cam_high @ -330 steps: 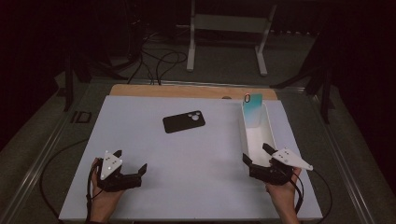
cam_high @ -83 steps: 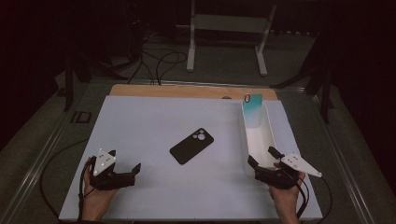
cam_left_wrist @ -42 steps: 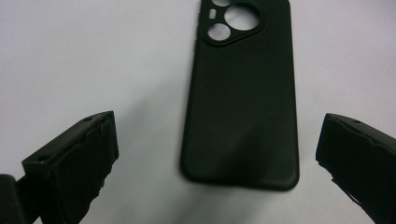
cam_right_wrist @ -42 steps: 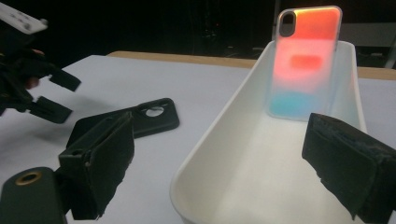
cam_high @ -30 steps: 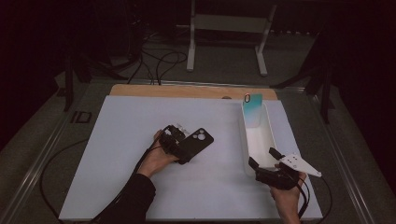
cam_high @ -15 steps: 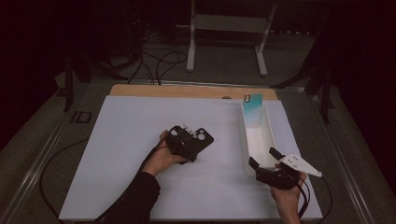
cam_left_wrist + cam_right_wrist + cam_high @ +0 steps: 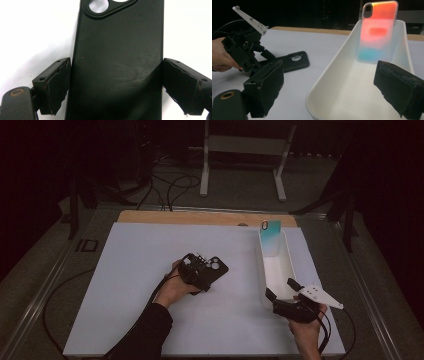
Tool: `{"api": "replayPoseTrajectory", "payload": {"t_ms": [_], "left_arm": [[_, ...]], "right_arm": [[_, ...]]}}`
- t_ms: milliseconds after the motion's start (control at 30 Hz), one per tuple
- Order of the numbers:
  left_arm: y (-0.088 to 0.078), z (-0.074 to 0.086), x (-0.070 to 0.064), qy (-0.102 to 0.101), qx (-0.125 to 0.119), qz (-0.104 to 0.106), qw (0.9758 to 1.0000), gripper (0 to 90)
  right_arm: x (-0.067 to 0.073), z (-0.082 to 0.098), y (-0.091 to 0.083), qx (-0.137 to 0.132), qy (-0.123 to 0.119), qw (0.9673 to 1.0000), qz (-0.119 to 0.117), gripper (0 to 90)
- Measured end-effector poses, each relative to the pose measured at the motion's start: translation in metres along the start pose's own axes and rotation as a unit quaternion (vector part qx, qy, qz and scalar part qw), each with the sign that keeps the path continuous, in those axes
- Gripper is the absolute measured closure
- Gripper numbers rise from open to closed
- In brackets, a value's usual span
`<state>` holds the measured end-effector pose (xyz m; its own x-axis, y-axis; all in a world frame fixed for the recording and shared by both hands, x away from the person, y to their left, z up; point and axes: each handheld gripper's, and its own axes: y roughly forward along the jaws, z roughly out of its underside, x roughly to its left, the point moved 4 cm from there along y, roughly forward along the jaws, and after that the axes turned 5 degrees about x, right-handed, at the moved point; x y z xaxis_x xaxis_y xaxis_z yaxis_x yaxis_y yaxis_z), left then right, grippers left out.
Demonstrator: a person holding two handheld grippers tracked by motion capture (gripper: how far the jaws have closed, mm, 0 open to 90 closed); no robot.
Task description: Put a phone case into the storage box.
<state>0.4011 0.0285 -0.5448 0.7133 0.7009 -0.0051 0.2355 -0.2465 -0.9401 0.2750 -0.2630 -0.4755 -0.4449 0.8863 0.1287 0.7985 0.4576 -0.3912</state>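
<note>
The black phone case [image 7: 117,65] is lying flat in the middle of the white table [image 7: 130,270], and the left gripper [image 7: 196,272] is placed around it. The jaws have just been closing, yet a small gap is seen at each pad, so nothing is held. The squeeze should be kept even on both long edges. The case's long side is pointed away along the jaws, camera holes at the far end.

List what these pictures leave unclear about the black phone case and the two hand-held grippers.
- Black rubbery phone case: in the left gripper view its lower end runs off the bottom edge; in the high view the left hand-held gripper covers part of it.
- Pads against the case edges: contact too close to call.
- Right hand-held gripper: whether it touches the long white plastic tray is unclear.
</note>
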Motion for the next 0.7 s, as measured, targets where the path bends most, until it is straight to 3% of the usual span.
{"api": "replayPoseTrajectory", "payload": {"t_ms": [300, 433, 700], "left_arm": [[-0.002, 0.001, -0.003, 0.008, -0.005, -0.005, 0.9999, 14.6], [-0.004, 0.001, -0.005, 0.02, -0.01, -0.019, 0.9996, 16.0], [-0.011, 0.0, -0.006, 0.005, -0.037, -0.011, 0.9993, 16.6]], "right_arm": [[-0.001, -0.001, 0.0, 0.001, 0.005, 1.0, -0.002, 9.8], [-0.002, -0.001, 0.0, 0.001, 0.006, 1.0, -0.003, 9.8], [-0.004, -0.002, 0.0, 0.002, 0.013, 0.9999, -0.004, 9.8]]}}
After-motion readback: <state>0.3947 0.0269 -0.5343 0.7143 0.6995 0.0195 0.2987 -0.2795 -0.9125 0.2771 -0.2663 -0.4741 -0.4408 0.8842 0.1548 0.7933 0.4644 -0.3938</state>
